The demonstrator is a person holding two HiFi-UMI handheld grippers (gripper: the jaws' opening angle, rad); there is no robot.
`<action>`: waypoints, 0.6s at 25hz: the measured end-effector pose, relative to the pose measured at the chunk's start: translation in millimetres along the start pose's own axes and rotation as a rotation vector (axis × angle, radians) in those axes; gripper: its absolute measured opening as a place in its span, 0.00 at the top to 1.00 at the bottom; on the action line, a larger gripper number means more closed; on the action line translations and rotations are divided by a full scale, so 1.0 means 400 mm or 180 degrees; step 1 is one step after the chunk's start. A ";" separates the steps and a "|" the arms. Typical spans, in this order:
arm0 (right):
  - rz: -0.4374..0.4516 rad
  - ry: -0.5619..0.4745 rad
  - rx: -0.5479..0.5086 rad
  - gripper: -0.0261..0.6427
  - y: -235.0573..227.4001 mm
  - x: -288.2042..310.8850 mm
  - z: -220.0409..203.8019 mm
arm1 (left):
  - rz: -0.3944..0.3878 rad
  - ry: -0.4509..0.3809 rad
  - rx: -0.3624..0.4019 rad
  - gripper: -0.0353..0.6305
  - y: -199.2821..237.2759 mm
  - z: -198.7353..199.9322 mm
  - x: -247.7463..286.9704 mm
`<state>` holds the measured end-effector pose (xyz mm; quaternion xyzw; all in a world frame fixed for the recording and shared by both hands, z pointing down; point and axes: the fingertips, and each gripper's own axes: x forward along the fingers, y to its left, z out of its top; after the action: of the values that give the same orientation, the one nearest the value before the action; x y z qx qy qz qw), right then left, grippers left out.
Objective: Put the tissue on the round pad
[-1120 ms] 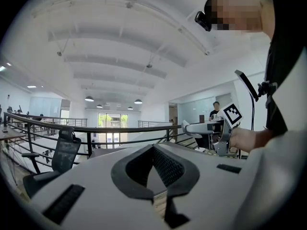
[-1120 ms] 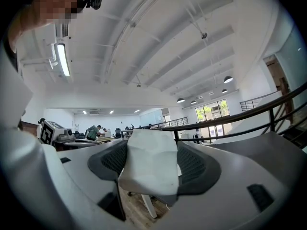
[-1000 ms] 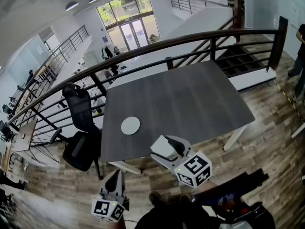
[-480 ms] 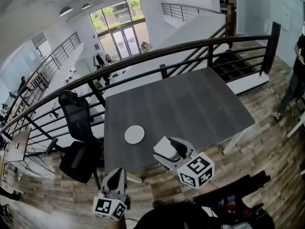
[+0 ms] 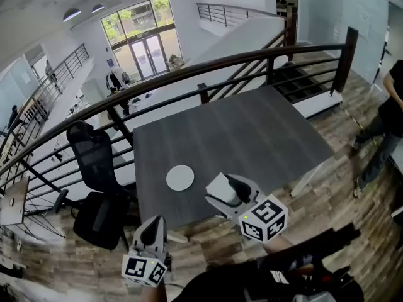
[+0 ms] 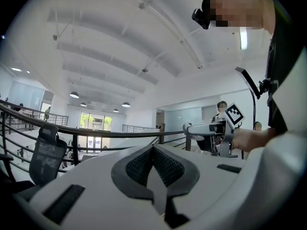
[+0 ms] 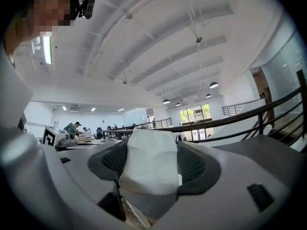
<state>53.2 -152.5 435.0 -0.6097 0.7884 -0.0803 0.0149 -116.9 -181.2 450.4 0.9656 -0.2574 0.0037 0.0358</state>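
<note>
**Tissue clamped in your right jaws, pad ahead on the table**

Your right gripper [image 5: 221,191] grasps the tissue [image 7: 149,162]: a white, soft, creased wad that fills the gap between the dark mesh-textured pads, which press on it from both sides. Your left gripper [image 5: 153,226] is clenched on nothing, its mesh pads meeting in a point.

The round pad [image 5: 180,178] is a flat, pale disc. It lies ahead of the right jaws and to their left, apart from them, with only bare tabletop between. From the left jaws it lies ahead and slightly right.

The table [image 5: 252,137] is a dark grey rectangle with a fine grain, and the right jaws sit about at its near edge. The left jaws hang short of that edge, over the wood-plank floor [image 5: 327,194].

Beyond the table's far side curves a dark metal railing [image 5: 208,68]. A black mesh-backed office chair [image 5: 94,162] stands left of the table, well left of both jaws. A person [image 5: 387,118] stands far off to the right.
</note>
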 end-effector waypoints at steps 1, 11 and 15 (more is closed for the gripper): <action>-0.0032 0.0004 0.0002 0.47 0.005 0.014 -0.007 | -0.0026 -0.0010 -0.0012 0.94 0.020 -0.005 -0.001; -0.0059 0.0030 -0.0020 0.47 0.002 0.046 0.061 | -0.0090 0.0006 -0.0109 0.94 0.041 0.034 0.016; 0.0045 0.0025 -0.0006 0.47 -0.022 0.096 0.078 | 0.0046 0.0046 -0.0090 0.94 0.070 0.041 0.033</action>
<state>55.6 -195.2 408.4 -0.6038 0.7928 -0.0818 0.0119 -119.7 -213.0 436.3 0.9631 -0.2641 0.0073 0.0513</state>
